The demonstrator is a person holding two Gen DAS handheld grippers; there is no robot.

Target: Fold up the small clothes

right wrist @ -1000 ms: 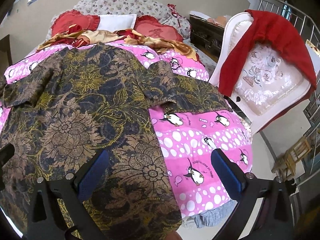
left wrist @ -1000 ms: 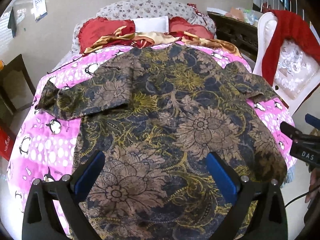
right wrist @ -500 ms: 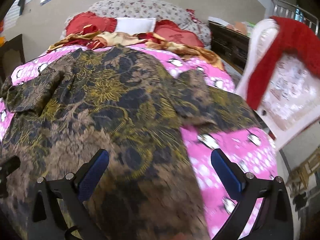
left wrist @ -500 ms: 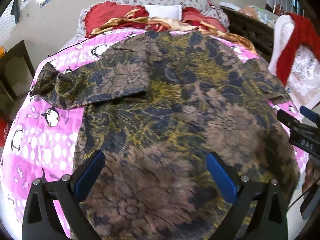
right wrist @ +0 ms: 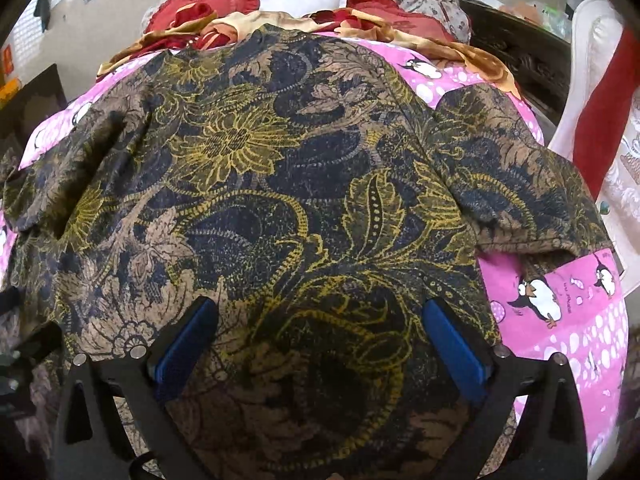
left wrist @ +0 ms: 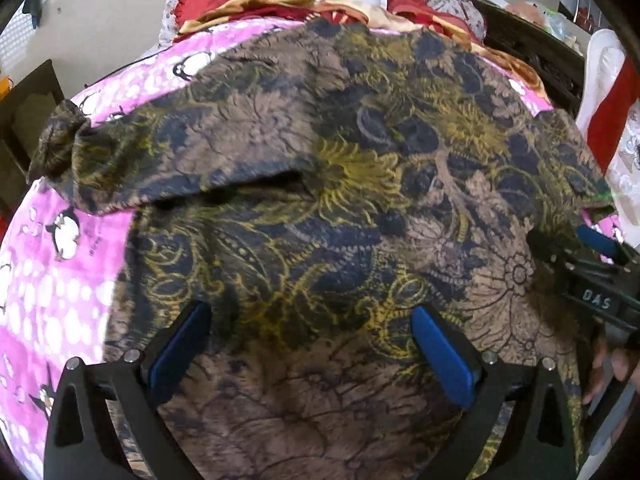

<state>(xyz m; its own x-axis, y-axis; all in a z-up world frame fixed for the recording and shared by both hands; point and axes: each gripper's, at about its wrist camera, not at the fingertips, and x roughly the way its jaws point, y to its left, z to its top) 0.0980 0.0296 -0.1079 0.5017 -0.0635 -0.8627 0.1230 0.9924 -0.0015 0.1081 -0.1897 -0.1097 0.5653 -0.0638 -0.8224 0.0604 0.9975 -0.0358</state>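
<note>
No real containers in view; closest thing is the bed (left wrist: 60,280), w/ a pink penguin-print blanket (right wrist: 560,320) on top, and on that lies the shirt (left wrist: 340,200), spread flat and taking up most of both views. Shirt is dark batik-type fabric: navy ground, brown blossoms, yellow-gold leaves and a big sunflower-like bloom near its upper middle in the right wrist view. Short sleeves out to either side; one sleeve (left wrist: 120,160) is rumpled, end bunched into a knot-like lump at the bed edge, the other sleeve (right wrist: 520,192) lies fairly flat over the blanket. Red pillows (right wrist: 200,12) and a gold-red cloth sit at the head end, beyond the collar. White chair (right wrist: 600,80) w/ a red garment draped on it stands beside the bed. Left gripper (left wrist: 312,344): blue pads wide apart, low over the shirt's lower part, nothing btwn them. Right gripper (right wrist: 320,340): same, pads spread, above the shirt body nr its side seam, gripping nothing.
</note>
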